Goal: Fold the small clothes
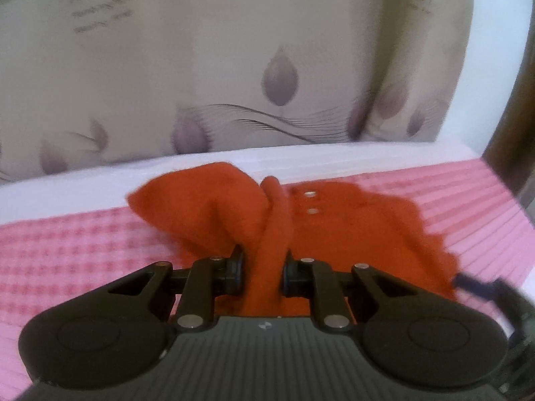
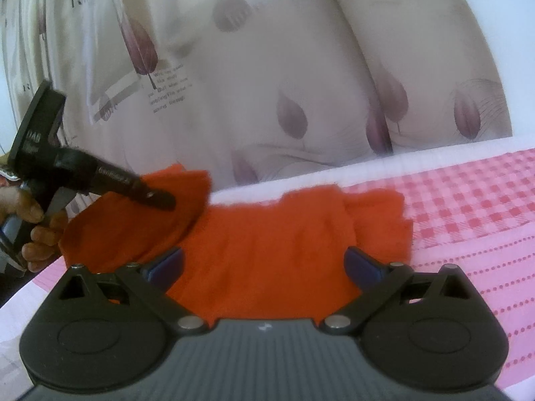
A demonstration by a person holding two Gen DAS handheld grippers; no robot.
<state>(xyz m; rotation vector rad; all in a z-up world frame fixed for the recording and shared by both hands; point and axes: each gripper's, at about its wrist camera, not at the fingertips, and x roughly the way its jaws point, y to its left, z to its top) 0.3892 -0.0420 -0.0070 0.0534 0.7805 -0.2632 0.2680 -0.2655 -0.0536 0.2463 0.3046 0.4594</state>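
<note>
A small orange garment [image 1: 351, 230] with two metal snaps lies on the pink checked cloth [image 1: 67, 244]. My left gripper [image 1: 262, 274] is shut on a bunched fold of the garment and lifts one side flap off the surface. In the right wrist view the garment [image 2: 267, 250] lies spread in front of my right gripper [image 2: 264, 265], which is open with its blue-padded fingers [image 2: 167, 264] over the cloth's near edge. The left gripper [image 2: 157, 197] shows there at the left, holding the raised flap.
A beige curtain with purple leaf prints [image 1: 234, 67] hangs behind the bed. A white strip [image 1: 301, 157] borders the pink cloth at the back. A dark wooden edge [image 1: 515, 127] stands at the right. A hand [image 2: 36, 214] holds the left gripper.
</note>
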